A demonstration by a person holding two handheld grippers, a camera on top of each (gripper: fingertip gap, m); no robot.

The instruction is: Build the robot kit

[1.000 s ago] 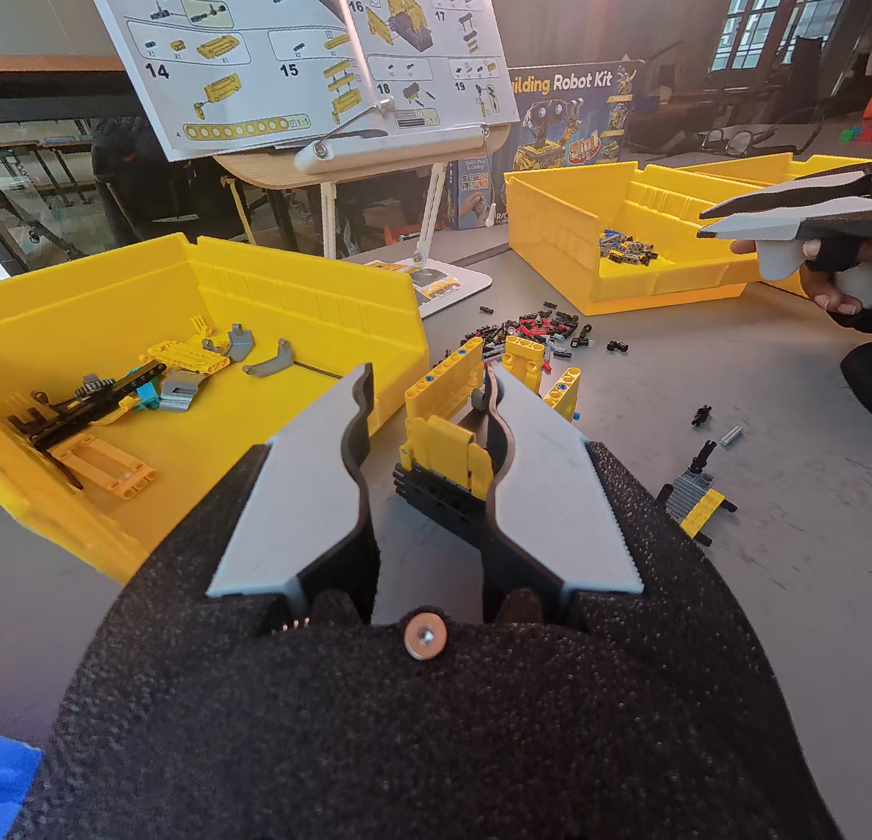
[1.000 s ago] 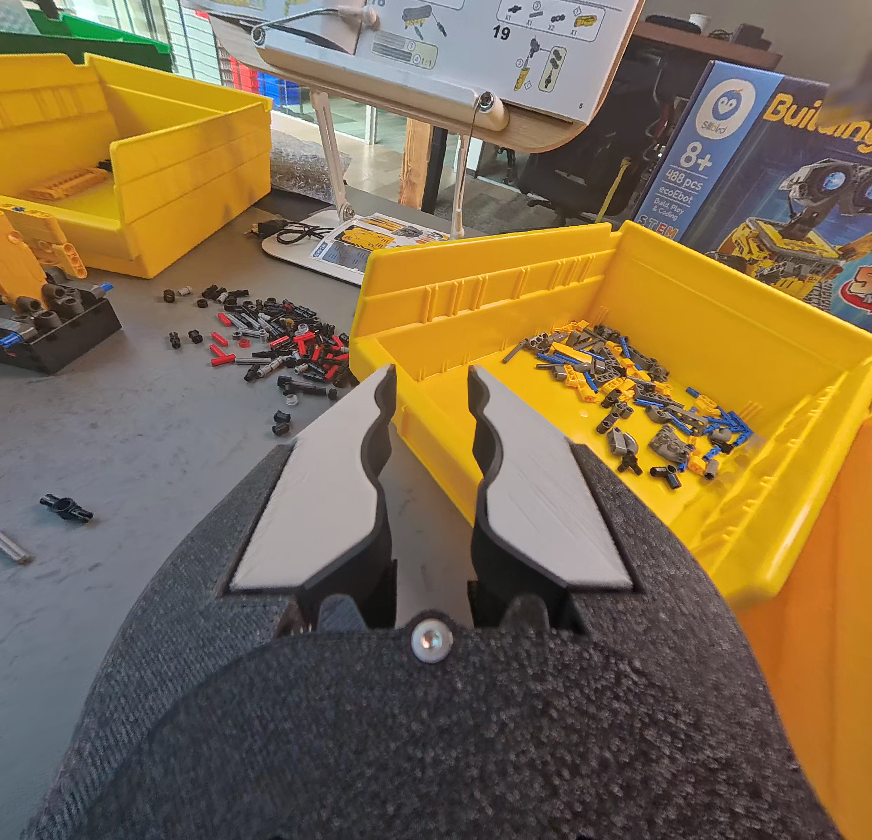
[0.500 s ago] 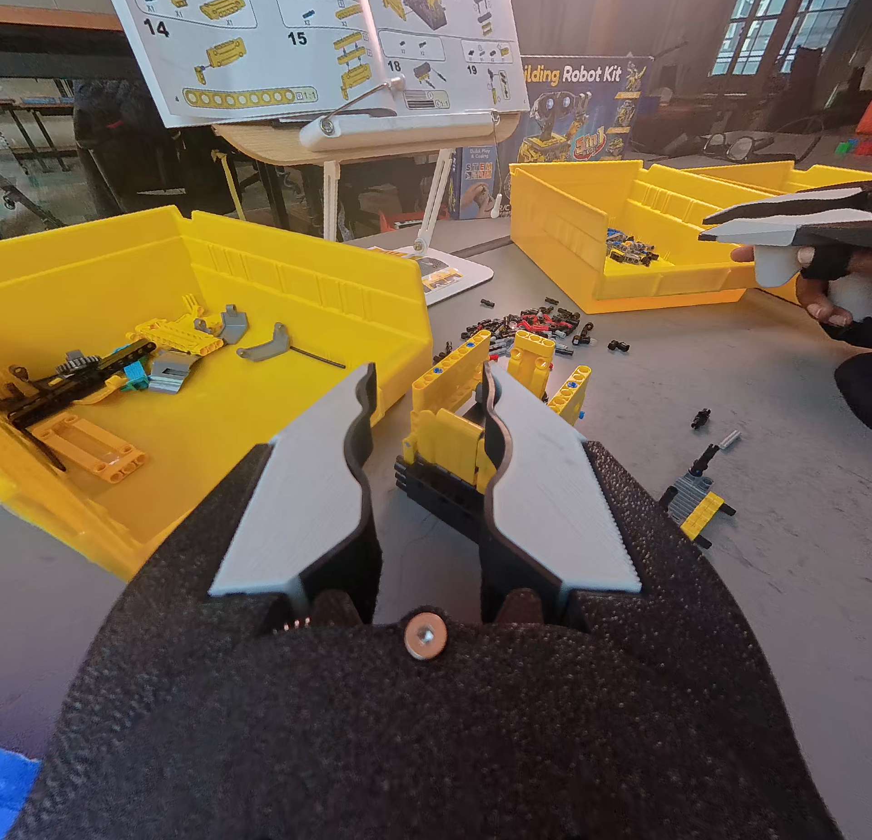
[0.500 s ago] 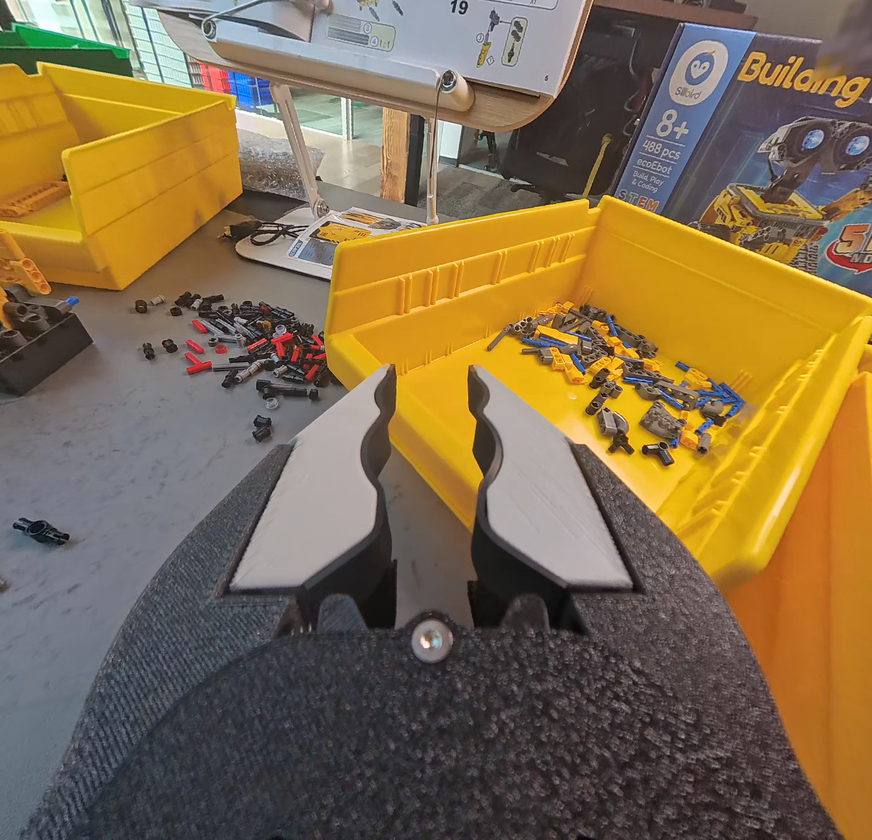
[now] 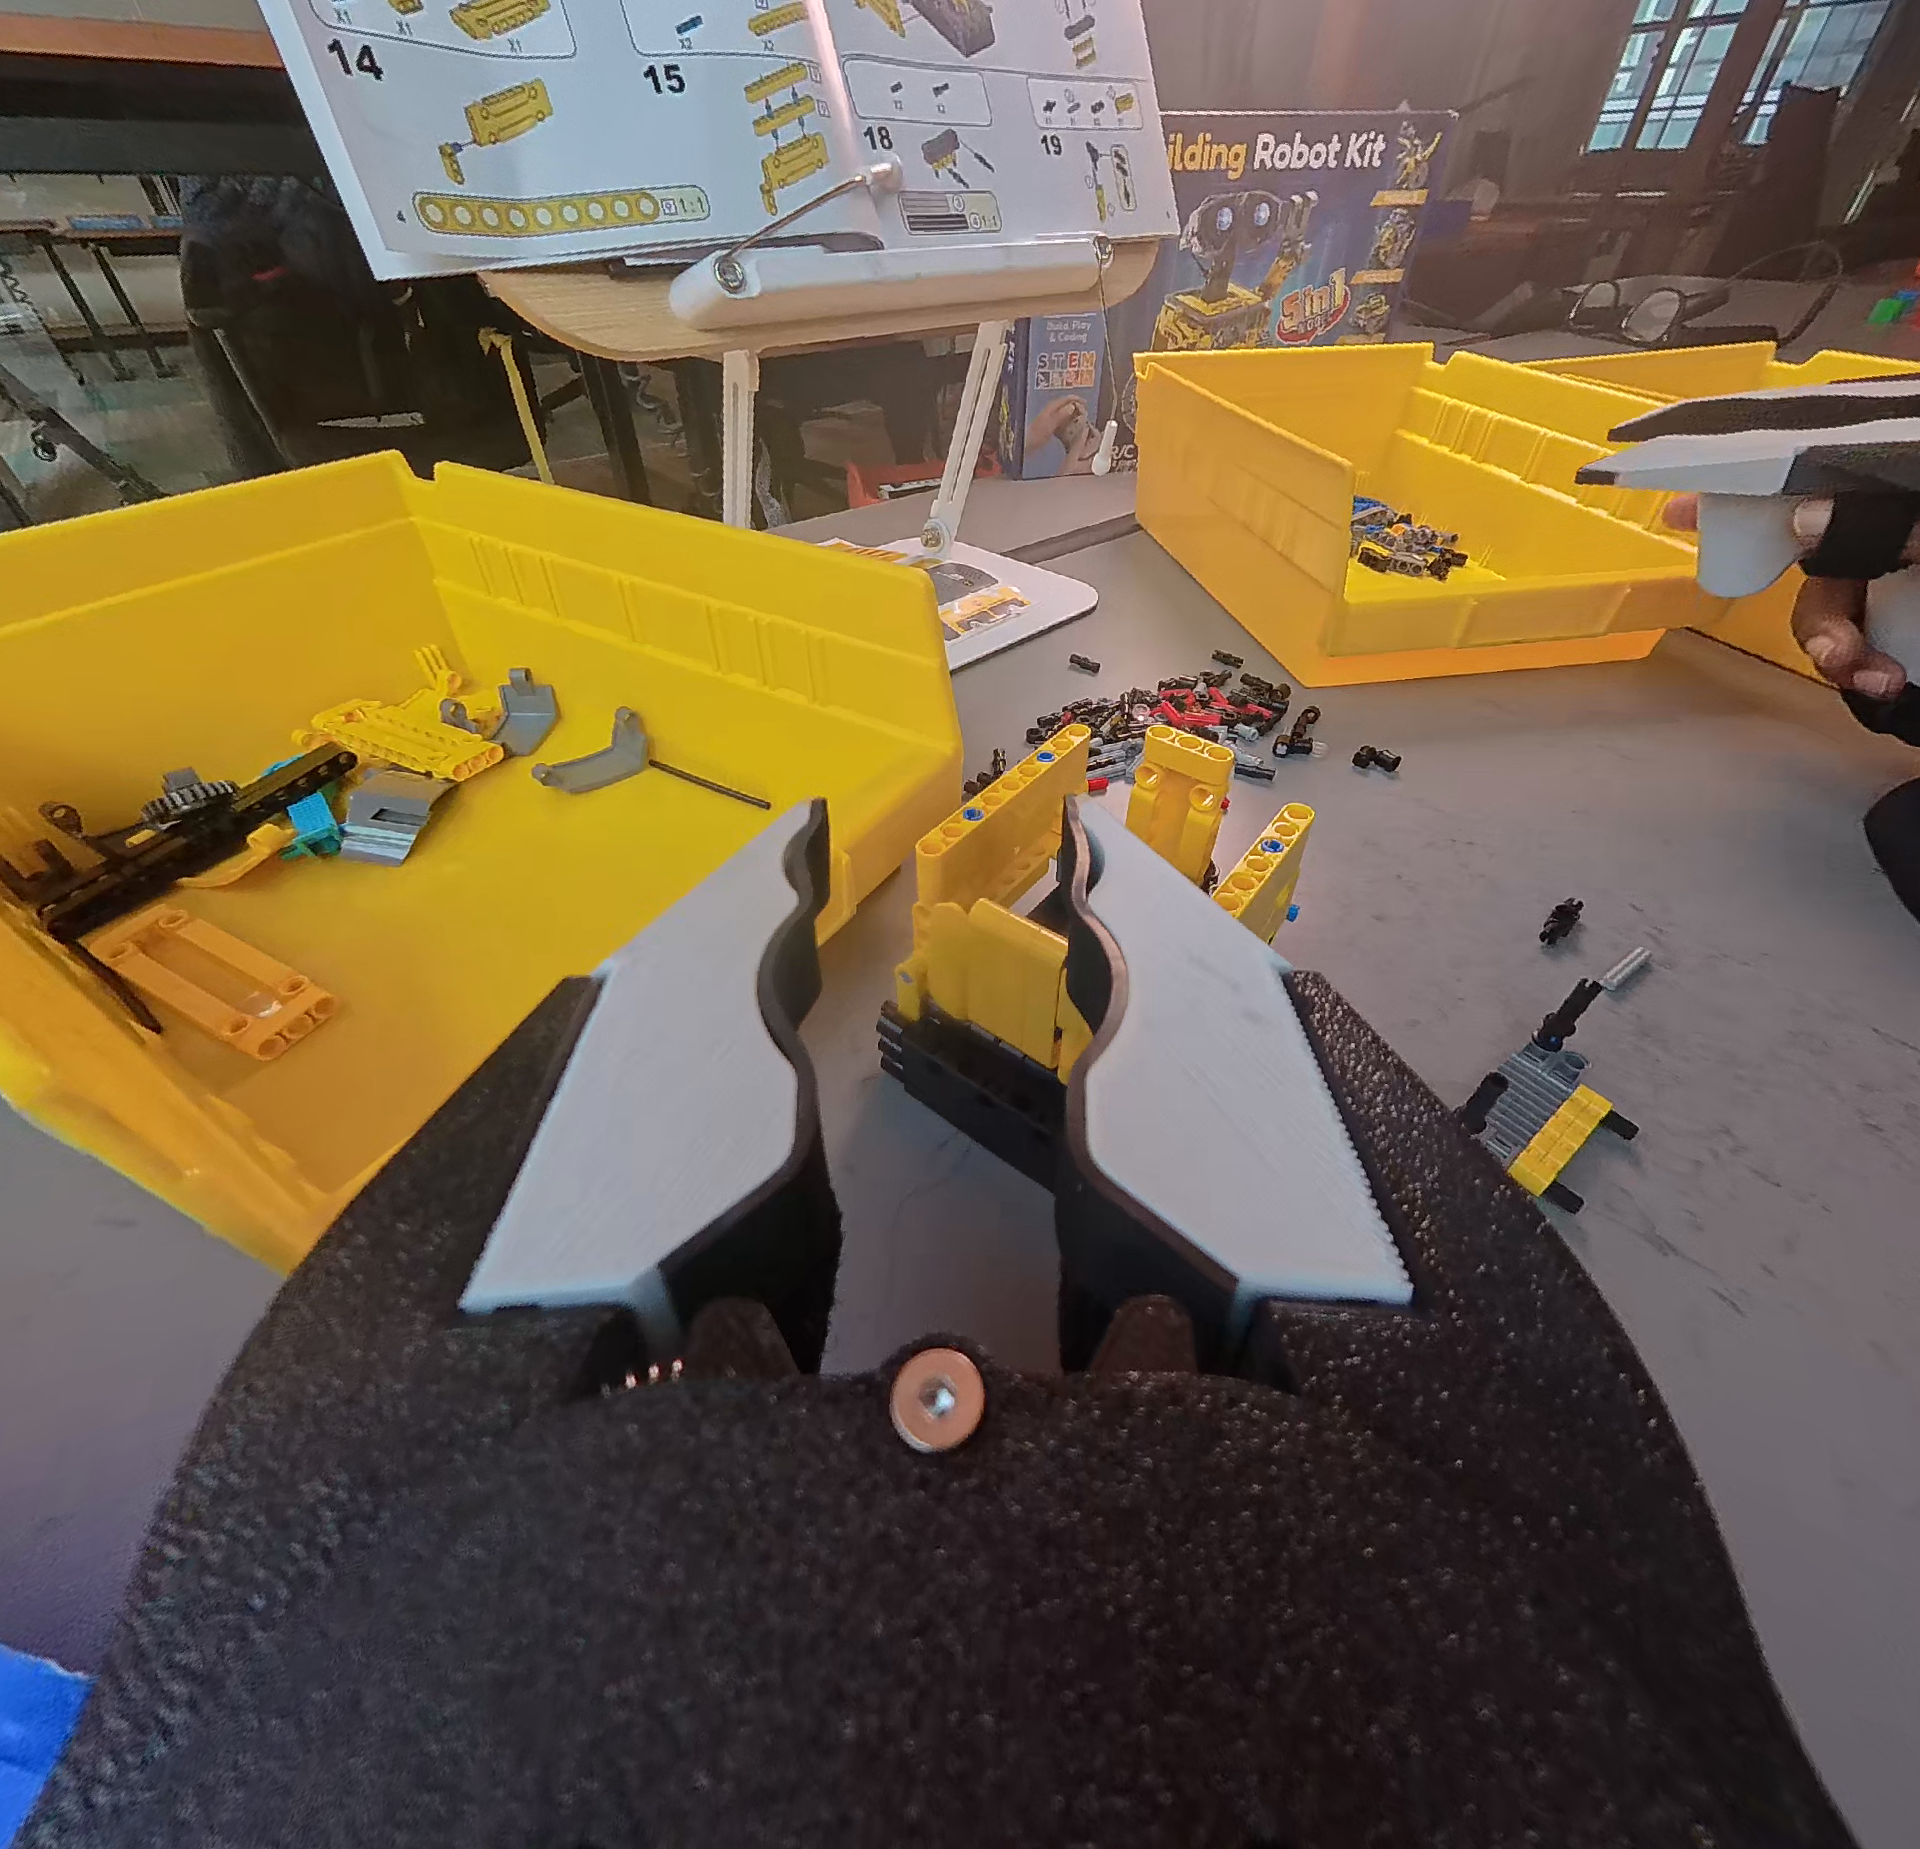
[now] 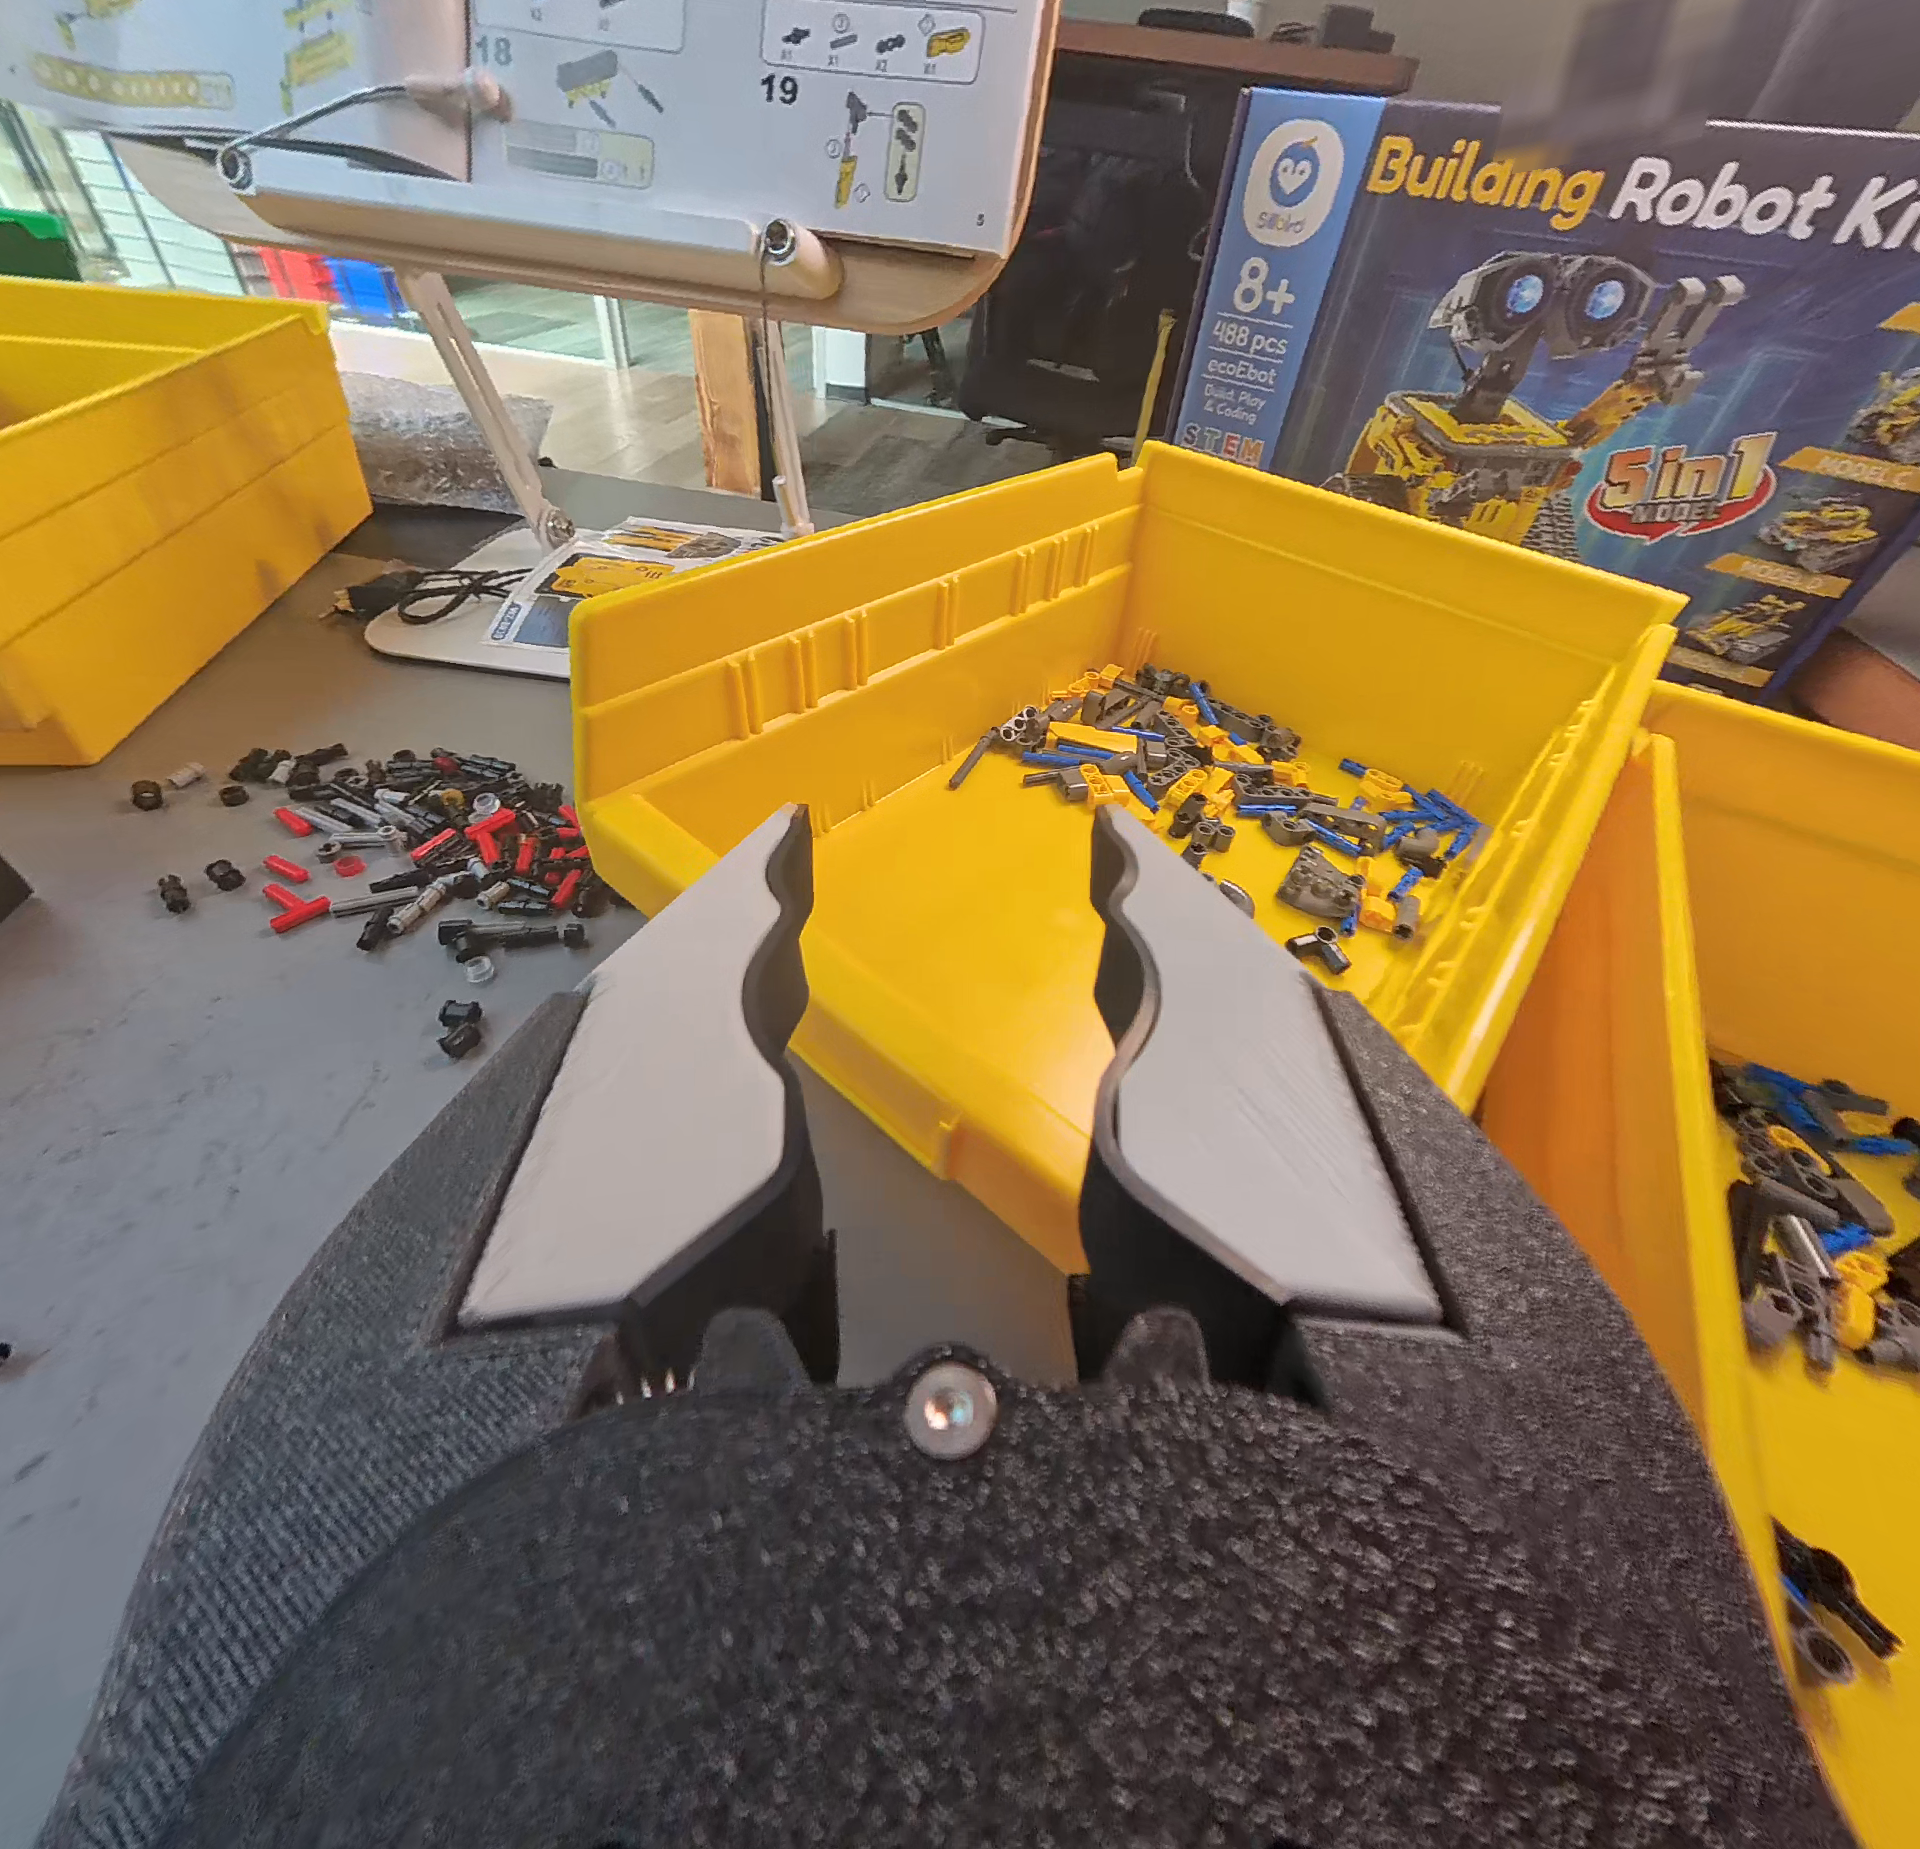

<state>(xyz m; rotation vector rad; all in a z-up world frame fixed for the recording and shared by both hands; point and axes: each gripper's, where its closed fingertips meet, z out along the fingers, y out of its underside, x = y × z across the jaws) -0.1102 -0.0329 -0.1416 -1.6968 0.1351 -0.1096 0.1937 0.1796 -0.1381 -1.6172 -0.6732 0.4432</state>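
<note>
The left tool [image 5: 940,843] stands open with nothing between its fingers; its right finger [image 5: 1174,1020] overlaps a half-built yellow and black model [image 5: 987,958] on the grey bench [image 5: 1714,968], though whether it touches the model cannot be told. Just left of the tool sits a yellow bin [image 5: 675,604] with a few larger yellow, grey and black parts [image 5: 312,791] on its floor. Beyond the model lies a heap of small red and black pins [image 5: 1184,703], and to the right a small grey and yellow piece [image 5: 1538,1124] with loose bits near it. Behind, a booklet [image 5: 675,85] rests open on a stand [image 5: 883,282], with a blue kit box [image 5: 1288,241] further back. At the right edge of this view a gloved hand [image 5: 1860,594] holds the right tool [image 5: 1600,454] over a second yellow bin [image 5: 1247,469]. In the right wrist view the right tool [image 6: 951,828] is wide open and empty, poised above the near lip of that bin [image 6: 852,646], which holds a scatter of small blue, grey and yellow parts [image 6: 1226,771] toward its back right. A third bin [image 6: 1600,968] touches it on the right and holds similar parts [image 6: 1818,1228]. The pin heap [image 6: 447,843] lies on the bench [image 6: 156,1124] to the left, well apart from the fingers, with the first bin [image 6: 156,469] beyond it. The stand [image 6: 623,241] and box [image 6: 1558,345] rise behind.
</note>
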